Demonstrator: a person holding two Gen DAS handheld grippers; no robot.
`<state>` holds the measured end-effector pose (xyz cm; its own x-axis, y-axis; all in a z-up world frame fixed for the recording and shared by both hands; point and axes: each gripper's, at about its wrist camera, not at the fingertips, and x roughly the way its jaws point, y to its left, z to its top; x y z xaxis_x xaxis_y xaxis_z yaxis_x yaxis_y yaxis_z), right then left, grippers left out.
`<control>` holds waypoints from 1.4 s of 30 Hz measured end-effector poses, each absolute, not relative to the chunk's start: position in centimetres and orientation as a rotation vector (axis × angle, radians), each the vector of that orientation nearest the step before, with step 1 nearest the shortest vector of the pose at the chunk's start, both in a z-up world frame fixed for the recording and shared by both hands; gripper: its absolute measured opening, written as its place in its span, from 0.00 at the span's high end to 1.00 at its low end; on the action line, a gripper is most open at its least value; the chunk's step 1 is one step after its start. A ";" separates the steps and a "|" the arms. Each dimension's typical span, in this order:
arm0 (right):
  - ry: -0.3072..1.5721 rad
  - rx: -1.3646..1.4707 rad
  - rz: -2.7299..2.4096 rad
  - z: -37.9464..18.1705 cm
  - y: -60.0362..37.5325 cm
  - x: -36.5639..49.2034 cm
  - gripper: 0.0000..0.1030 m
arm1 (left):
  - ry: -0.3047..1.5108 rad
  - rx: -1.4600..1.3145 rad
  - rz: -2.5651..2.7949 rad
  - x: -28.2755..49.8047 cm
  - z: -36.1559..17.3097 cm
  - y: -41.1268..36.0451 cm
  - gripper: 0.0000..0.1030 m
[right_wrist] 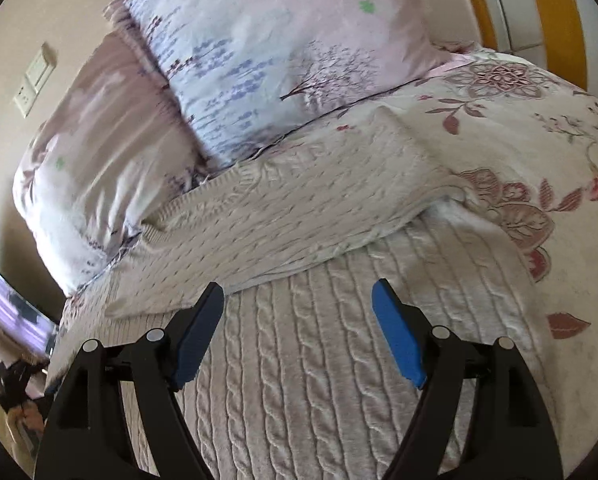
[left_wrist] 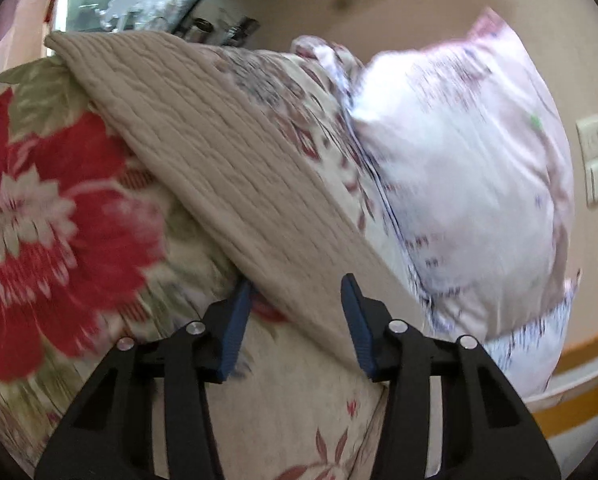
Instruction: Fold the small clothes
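Your left gripper (left_wrist: 297,306) tilts with fingers apart around the beige knit sweater (left_wrist: 219,168)'s edge. Your right gripper (right_wrist: 299,320) hovers open-fingered, holding nothing, above the sweater on the bed (right_wrist: 539,152).

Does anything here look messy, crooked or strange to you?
Mostly no. The cable-knit sweater lies on the flowered bedspread with one part folded over at a slant, its far edge touching the pillows. Both hand-held grippers, left and right, hang open, holding nothing.
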<state>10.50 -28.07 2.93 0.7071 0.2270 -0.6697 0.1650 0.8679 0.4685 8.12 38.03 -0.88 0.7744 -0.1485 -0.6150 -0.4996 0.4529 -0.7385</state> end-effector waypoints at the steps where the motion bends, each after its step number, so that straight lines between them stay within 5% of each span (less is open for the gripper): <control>1: 0.806 0.539 0.043 2.7 -28.1 10.6 0.24 | 0.678 -1.108 0.252 8.2 -0.9 38.5 0.62; 6: 0.819 0.547 0.056 2.6 -28.0 10.8 0.23 | 0.682 -1.154 0.272 8.6 -1.6 39.1 0.90; 9: 0.822 0.547 0.068 2.6 -27.9 10.8 0.23 | 0.667 -1.168 0.266 8.8 -1.5 39.0 0.95; 18: 0.822 0.559 0.090 2.6 -27.9 10.8 0.22 | 0.510 -1.056 0.063 10.9 5.9 34.4 0.95; 25: 0.816 0.577 0.103 2.7 -28.2 10.7 0.22 | 0.511 -0.926 -0.237 15.8 10.5 23.4 0.95; 37: 0.832 0.478 0.141 5.7 -27.9 10.0 0.22 | 0.849 -0.783 -0.502 21.6 3.9 4.6 0.95; 40: 0.823 0.411 0.155 7.2 -27.3 10.4 0.22 | 0.944 -0.720 -0.525 22.0 1.6 1.9 0.88; 42: 0.821 0.351 0.192 8.4 -26.3 10.9 0.22 | 0.969 -0.740 -0.547 21.8 1.1 1.9 0.71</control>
